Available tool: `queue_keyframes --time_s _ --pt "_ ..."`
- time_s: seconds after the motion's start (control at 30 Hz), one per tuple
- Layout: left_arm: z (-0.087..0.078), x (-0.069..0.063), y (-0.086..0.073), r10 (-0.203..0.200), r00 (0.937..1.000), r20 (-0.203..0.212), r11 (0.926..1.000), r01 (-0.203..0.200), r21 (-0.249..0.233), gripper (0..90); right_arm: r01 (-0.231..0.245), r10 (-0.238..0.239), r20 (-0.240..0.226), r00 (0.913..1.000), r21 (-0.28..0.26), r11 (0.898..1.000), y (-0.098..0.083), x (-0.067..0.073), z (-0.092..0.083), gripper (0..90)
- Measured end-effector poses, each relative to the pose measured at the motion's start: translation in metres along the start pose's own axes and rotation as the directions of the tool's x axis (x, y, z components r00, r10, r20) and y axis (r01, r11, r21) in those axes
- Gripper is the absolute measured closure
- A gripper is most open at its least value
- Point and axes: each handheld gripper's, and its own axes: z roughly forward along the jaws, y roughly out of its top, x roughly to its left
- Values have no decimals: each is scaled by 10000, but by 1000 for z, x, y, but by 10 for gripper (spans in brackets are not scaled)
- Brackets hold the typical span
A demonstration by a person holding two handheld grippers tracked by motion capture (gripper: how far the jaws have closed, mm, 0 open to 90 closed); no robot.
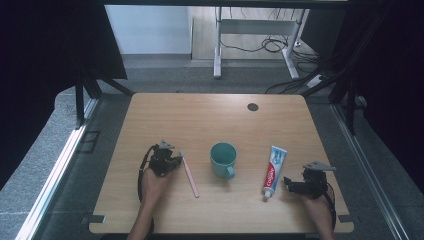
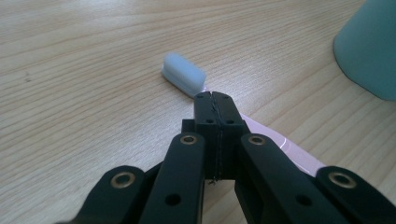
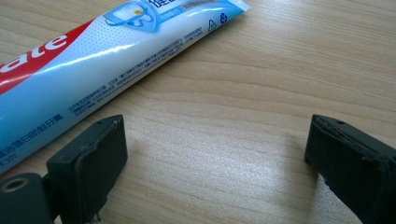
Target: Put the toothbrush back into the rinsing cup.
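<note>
- In the high view, my left gripper (image 1: 172, 161) sits lower left of centre on the wooden table (image 1: 165, 112), its tip at the bristle end of a pink toothbrush (image 1: 189, 175) that lies flat and slants down toward the bottom of the frame.
- In the left gripper view, my left gripper (image 2: 215, 100) has its black jaws pressed together with nothing between them; the closed tip hangs over the neck of the toothbrush (image 2: 184, 77), just behind the white bristle head at centre frame, the pink handle running off to the lower right. I cannot tell whether the tip touches the neck.
- A teal mug (image 1: 223, 159) stands upright at centre of the high view, just right of the toothbrush; its wall fills the upper right corner of the left gripper view (image 2: 371, 46).
- A Colgate toothpaste tube (image 1: 274, 170) lies flat right of the mug, cap toward the bottom of the frame.
- My right gripper (image 1: 289, 184) rests lower right, just beside the tube's cap end.
- In the right gripper view, my right gripper (image 3: 217, 144) has its jaws spread wide over bare wood, and the toothpaste tube (image 3: 93, 60) runs across the upper left, outside the left jaw.
</note>
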Motion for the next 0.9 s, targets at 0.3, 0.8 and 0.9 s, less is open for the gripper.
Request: queue_keyframes --time_s 0.3,0.8,0.9 --pt "10 -7 8 96 10000 25 9999 -96 60 899 15 -15 -18 10000 3 10000 0 0 0 53" --pt "27 -22 22 263 9988 418 9996 -265 42 899 11 -11 -41 10000 2 10000 0 0 0 53" --pt "30 -26 24 335 9980 532 9994 -337 34 899 15 -15 -43 10000 0 10000 0 0 0 53"
